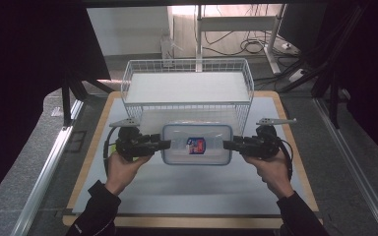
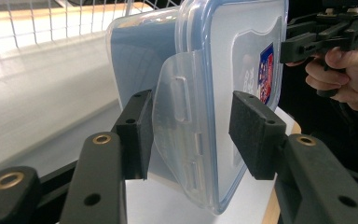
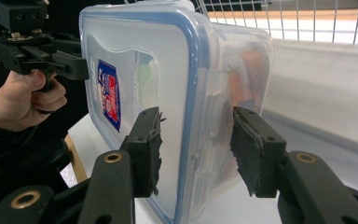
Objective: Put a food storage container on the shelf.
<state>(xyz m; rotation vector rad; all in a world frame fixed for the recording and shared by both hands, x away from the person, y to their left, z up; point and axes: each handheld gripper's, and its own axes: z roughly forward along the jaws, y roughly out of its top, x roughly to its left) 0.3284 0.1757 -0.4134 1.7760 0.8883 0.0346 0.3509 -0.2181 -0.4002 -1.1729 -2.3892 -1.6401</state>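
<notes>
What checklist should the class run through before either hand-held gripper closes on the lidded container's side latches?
1. Left hand-held gripper open, latch tab between its pads: ok.
2. Right hand-held gripper open, straddling the other end: ok.
3. Pads touching the plastic: cannot tell.
4. Container flat on the table, lid on: ok.
5. Far latches locked: cannot tell.
6. Wire basket close behind the container: not ok for lifting back.

one clear plastic container (image 1: 197, 144) with a blue-rimmed lid and a single red-and-blue label (image 1: 196, 145), one white wire basket (image 1: 187, 88) behind it, two handheld grippers, left gripper (image 1: 163, 144) and right gripper (image 1: 229, 144), in two hands, all on one wood-edged table (image 1: 295, 162).
</notes>
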